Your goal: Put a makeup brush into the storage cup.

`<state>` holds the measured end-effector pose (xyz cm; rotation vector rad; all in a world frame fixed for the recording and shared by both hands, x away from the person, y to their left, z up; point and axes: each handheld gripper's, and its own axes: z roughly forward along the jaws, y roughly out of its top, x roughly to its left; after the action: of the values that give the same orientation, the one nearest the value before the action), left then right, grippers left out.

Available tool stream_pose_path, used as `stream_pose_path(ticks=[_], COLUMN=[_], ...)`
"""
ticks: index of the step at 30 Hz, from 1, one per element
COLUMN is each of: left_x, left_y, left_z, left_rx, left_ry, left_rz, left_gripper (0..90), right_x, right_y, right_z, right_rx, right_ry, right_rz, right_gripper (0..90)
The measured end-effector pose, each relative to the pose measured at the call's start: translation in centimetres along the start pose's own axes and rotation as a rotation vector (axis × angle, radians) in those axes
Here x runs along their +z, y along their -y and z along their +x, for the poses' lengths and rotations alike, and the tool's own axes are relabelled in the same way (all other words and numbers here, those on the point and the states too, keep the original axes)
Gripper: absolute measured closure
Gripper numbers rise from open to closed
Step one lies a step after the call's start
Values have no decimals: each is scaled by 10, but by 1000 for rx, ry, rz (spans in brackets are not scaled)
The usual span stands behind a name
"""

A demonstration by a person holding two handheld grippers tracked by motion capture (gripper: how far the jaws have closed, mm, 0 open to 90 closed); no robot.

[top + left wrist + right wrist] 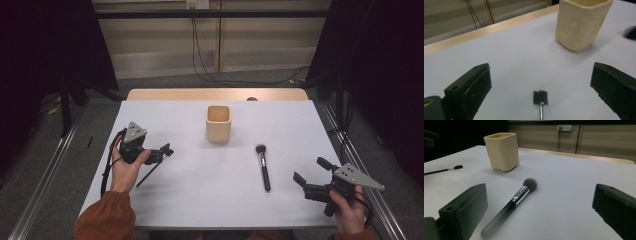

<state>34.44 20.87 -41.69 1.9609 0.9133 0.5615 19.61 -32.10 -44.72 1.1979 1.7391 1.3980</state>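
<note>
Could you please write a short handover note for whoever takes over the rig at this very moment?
Left tongs: open, holding nothing, low over the table with the thin flat brush lying between the jaws.
Right tongs: open, holding nothing, near the table's right edge, aimed at the round powder brush.
The cream cup stands upright mid-table and looks empty from above.
The powder brush lies flat to the right of the cup, bristles toward it.
Done: nothing lifted, as far as I can see.
Left: probably grasp each brush and drop it into the cup.
</note>
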Motion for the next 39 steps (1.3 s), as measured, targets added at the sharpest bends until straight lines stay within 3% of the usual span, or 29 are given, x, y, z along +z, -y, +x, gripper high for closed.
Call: stream_pose_path(ticks=[3, 6, 10, 11, 16, 18, 25, 33, 34, 35, 37, 39], left_x=[0, 1, 2, 3, 4, 5, 13, 18, 19, 22, 24, 28], left_y=[0, 1, 1, 0, -2, -5, -5, -9, -10, -10, -10, -11], left_z=[0, 1, 2, 1, 3, 3, 5, 6, 7, 8, 9, 12], left_rx=[-1, 14, 5, 8, 19, 15, 58, 84, 81, 98, 94, 61], left_ry=[0, 8, 30, 8, 13, 39, 14, 28, 18, -17, -22, -12], left_rz=[12, 46, 91, 123, 208, 256, 363, 462, 487, 544, 567, 596], left_gripper=[28, 27, 38, 42, 45, 45, 57, 69, 69, 75, 78, 89], right_x=[0, 1, 1, 1, 1, 1, 2, 2, 2, 2, 2, 2], right_y=[0, 0, 0, 0, 0, 0, 0, 0, 0, 0, 0, 0], right_z=[0, 0, 0, 0, 0, 1, 0, 1, 1, 1, 1, 1], right_rx=[0, -2, -2, -1, 3, 3, -6, -13, -11, -15, -15, -11], right_ry=[2, 3, 2, 4, 3, 2, -1, -1, -1, -2, -3, -4], right_rz=[3, 4, 5, 5, 4, 4, 7, 14, 14, 15, 16, 20], right_gripper=[0, 0, 0, 0, 0, 0, 0, 0, 0, 0, 0, 0])
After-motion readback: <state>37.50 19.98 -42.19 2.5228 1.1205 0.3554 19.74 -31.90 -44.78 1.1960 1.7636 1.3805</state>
